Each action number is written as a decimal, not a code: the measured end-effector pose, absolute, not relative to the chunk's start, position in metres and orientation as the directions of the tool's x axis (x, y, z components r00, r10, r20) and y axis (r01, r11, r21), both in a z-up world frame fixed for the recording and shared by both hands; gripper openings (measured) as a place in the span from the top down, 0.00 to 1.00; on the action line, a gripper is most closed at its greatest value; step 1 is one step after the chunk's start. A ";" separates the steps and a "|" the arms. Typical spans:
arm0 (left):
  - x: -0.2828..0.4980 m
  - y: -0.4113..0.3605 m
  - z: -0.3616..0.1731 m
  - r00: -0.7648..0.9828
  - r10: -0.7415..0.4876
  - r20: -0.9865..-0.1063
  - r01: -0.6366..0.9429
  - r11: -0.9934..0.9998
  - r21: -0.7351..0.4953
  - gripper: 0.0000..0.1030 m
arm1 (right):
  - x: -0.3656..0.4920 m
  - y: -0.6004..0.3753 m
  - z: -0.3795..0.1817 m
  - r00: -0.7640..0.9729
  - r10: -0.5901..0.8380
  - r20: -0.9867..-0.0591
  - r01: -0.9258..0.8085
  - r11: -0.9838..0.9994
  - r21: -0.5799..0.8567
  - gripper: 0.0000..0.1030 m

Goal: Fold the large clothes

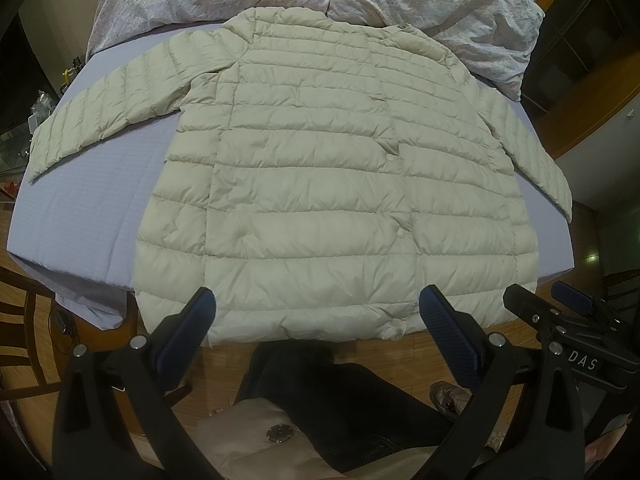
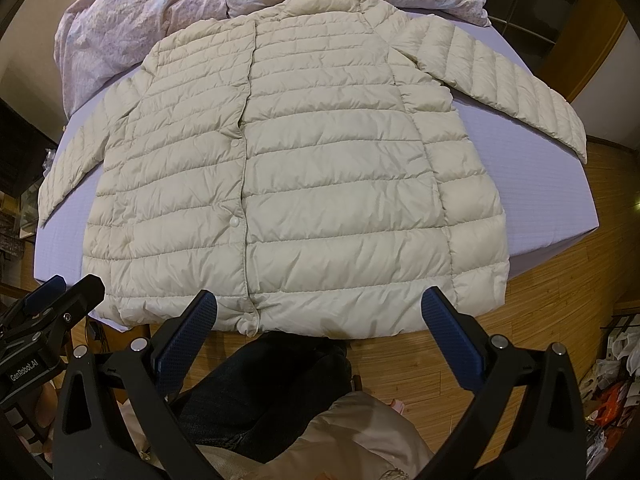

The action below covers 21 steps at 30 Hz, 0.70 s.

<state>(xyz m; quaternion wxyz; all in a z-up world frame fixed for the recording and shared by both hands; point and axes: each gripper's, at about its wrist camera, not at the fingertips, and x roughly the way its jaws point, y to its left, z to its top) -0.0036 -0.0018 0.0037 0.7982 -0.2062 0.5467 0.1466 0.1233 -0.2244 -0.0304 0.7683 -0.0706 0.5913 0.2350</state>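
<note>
Behind the spread jacket [image 1: 316, 184], a rumpled quilt [image 1: 420, 4] on the bed [image 1: 88, 204]

A cream quilted puffer jacket [image 1: 320, 184] lies flat, front up, snapped shut. Both sleeves are spread outward. Its hem sits just beyond the fingertips.

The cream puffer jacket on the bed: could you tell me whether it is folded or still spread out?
Spread flat. The puffer jacket lies front up, both sleeves extended sideways, and no part is folded over.

both wrist views near hem, facing collar | share jacket [image 1: 320, 168] | edges seemingly fisheye-warped
</note>
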 end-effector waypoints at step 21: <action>0.007 0.014 -0.004 0.314 -0.001 -0.949 -0.471 0.868 -0.157 0.02 | 0.207 -0.254 -0.059 0.223 0.287 -0.932 -0.245 0.942 0.231 0.01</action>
